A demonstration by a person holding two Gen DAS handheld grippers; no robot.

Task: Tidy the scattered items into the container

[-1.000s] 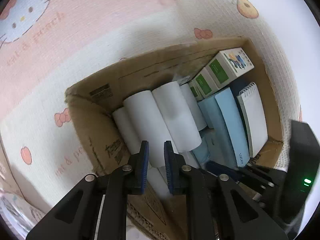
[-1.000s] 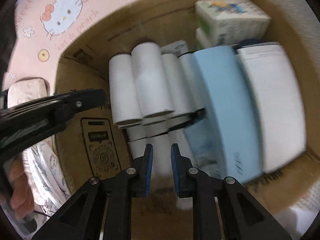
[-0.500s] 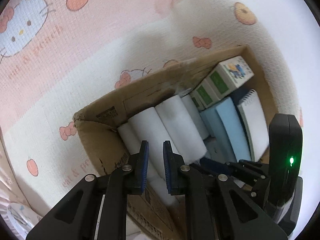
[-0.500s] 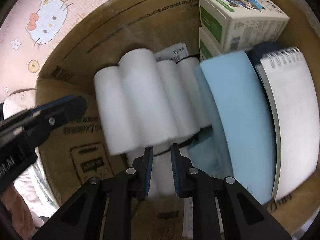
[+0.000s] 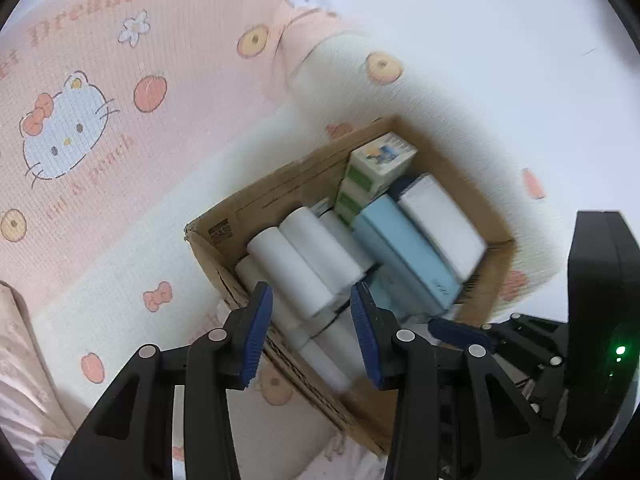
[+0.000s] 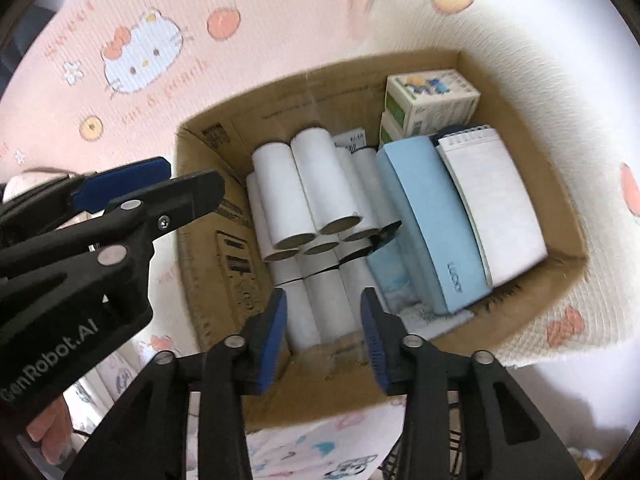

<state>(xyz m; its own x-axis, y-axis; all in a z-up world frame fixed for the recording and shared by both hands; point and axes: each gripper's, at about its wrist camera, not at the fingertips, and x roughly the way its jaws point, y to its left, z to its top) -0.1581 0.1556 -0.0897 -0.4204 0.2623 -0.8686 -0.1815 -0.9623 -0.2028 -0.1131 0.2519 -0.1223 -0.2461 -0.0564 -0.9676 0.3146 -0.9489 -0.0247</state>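
Observation:
A cardboard box (image 6: 420, 68) (image 5: 280, 184) sits on a pink cartoon mat. It holds several white paper rolls (image 6: 320, 184) (image 5: 296, 264), a light blue case (image 6: 432, 224) (image 5: 408, 248), a white spiral notepad (image 6: 496, 200) (image 5: 444, 216) and two green-and-white cartons (image 6: 432, 96) (image 5: 380, 160). My left gripper (image 5: 310, 332) is open and empty above the box's near left corner. My right gripper (image 6: 324, 328) is open and empty over the box's near edge. The left gripper also shows in the right wrist view (image 6: 160, 184), beside the box's left wall.
The pink and white mat (image 5: 100, 80) (image 6: 160, 20) surrounds the box. A patterned cloth (image 6: 320, 448) lies below the box's near edge. A hand (image 6: 52, 432) holds the left gripper at the lower left.
Both grippers have pulled up and back from the box, and both have opened from shut. The whole box now shows in both views.

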